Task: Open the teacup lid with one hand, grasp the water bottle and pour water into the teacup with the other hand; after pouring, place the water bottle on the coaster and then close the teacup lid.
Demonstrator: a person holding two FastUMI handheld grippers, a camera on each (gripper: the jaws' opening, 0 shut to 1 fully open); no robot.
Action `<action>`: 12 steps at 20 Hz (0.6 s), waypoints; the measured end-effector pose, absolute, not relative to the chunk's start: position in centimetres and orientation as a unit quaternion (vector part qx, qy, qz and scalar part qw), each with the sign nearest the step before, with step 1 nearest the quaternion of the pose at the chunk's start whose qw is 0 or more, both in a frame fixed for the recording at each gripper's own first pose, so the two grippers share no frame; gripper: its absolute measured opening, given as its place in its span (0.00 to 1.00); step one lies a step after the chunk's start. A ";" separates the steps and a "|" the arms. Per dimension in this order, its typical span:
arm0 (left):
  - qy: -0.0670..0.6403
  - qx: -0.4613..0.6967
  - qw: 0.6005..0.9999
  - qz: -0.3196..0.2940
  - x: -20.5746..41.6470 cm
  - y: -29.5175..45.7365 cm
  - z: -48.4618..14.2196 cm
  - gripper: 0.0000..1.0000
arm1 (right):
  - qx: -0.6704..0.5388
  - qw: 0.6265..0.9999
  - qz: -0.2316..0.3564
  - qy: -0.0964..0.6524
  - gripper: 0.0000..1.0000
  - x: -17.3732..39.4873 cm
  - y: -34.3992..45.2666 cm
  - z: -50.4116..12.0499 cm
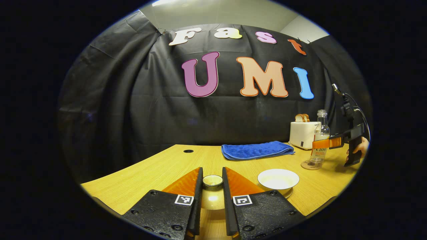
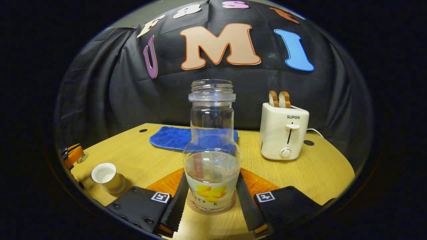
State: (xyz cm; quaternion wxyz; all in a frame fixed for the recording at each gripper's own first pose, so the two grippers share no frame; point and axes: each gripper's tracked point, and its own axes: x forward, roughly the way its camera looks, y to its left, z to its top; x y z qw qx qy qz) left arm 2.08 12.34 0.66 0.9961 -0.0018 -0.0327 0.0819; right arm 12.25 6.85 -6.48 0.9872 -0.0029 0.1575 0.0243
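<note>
Water bottle (image 2: 212, 150) stands upright on the coaster (image 2: 210, 207), uncapped, partly filled; right gripper (image 2: 210, 200) straddles its lower body, fingers just beside the glass on both sides, though I cannot tell whether both pads actually press. Left gripper (image 1: 212, 186) pinches the teacup lid (image 1: 212, 181) by its knob, fingers drawn close on it, held above the wooden table (image 1: 160, 170). Teacup (image 1: 278, 180) sits open just to the right of that gripper, well apart from the bottle. Judged risk: if the right fingers drag sideways on release, the open bottle may tip or slide off the coaster and spill. The lid's knob is small; a slack pinch or tilted approach could drop it or land it askew on the rim, nudging the light cup. Toaster (image 2: 283, 131) and blue cloth (image 2: 176, 137) stand clear behind.
</note>
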 end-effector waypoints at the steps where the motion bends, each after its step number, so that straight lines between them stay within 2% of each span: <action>1: -0.033 -0.002 0.996 0.082 2.1 12.3 0.6 0.28 | -0.008 0.987 0.023 0.159 0.79 12.2 6.7 -6.9; 12: -0.033 -0.002 0.996 0.082 2.2 12.3 0.5 0.28 | -0.015 0.986 0.037 0.160 0.78 12.3 7.1 -7.7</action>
